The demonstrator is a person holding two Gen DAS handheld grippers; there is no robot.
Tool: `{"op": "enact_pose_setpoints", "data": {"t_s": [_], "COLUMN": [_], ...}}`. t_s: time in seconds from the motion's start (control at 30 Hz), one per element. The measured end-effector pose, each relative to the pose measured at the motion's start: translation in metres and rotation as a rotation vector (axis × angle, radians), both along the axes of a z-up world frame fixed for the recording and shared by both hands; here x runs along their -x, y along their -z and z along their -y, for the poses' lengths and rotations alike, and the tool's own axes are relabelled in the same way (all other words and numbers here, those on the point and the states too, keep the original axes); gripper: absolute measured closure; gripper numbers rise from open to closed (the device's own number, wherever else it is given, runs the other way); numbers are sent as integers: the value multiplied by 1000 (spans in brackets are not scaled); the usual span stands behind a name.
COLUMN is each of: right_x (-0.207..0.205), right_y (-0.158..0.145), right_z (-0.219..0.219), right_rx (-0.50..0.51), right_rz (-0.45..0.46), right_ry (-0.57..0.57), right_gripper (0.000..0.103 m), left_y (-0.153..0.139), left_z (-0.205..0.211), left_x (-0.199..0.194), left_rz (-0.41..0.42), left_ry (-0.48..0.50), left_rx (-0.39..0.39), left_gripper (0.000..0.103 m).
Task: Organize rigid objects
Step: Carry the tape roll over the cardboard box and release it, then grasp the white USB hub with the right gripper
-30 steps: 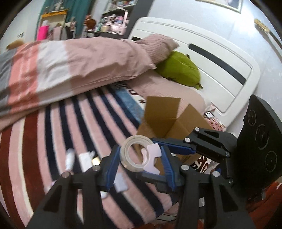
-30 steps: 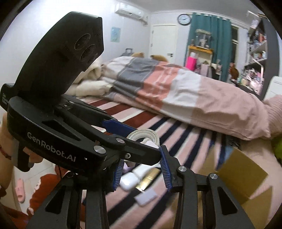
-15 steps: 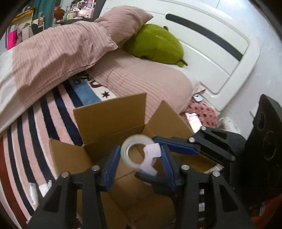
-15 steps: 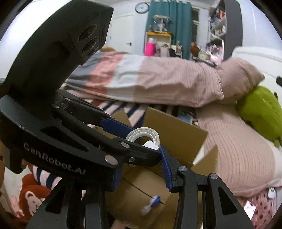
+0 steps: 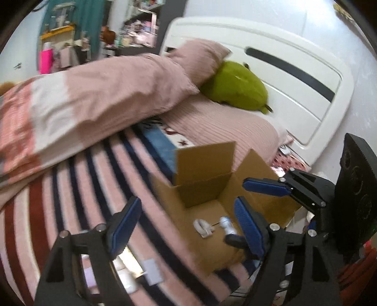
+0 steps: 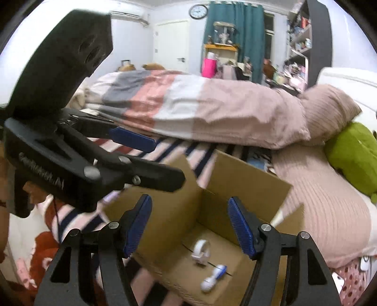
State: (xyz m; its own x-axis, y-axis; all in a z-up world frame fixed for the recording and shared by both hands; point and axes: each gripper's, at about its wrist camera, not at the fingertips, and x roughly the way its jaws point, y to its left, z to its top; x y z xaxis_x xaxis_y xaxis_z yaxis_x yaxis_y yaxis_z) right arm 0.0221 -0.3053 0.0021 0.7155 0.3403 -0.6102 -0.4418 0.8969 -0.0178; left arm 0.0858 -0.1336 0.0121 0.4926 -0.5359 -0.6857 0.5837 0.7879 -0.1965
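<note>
My left tongs [image 5: 186, 221] gape wide, empty, over the striped bed [image 5: 70, 188] | cardboard box [image 6: 247, 183] stands open, tape roll [image 6: 201, 253] lying on its floor beside a small white-and-blue item [image 6: 213, 277] | my right tongs [image 6: 189, 227] spread wide above it, holding nothing.

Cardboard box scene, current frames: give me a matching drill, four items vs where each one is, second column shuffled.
Items:
1. tape roll
2. green plush toy
3. wall clock
4. white card

Places:
A. on the striped blanket, outside the box
B. high on the wall beside the teal curtain
C. on the floor of the cardboard box
D. against the pink pillow by the headboard

Pairs: 1-C, 2-D, 3-B, 4-A
</note>
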Motion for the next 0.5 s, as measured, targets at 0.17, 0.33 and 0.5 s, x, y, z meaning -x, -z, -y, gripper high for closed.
{"op": "enact_pose_setpoints", "data": {"t_s": [0.17, 0.33, 0.5], "right_x": [6, 1, -10], "right_y": [-15, -2, 40], "right_z": [-55, -124, -173], "right_rx": [-16, -14, -15], "right_rz": [19, -49, -164], "right_ry": [-131, -282, -339], "right_gripper": [39, 39, 39], "left_y": [3, 27, 61], "left_z": [-79, -148, -198], "left_x": [19, 35, 50], "left_rz": [28, 30, -2], "left_ry": [-144, -282, -364], "left_rx": [5, -9, -1], "left_gripper": [23, 22, 22]}}
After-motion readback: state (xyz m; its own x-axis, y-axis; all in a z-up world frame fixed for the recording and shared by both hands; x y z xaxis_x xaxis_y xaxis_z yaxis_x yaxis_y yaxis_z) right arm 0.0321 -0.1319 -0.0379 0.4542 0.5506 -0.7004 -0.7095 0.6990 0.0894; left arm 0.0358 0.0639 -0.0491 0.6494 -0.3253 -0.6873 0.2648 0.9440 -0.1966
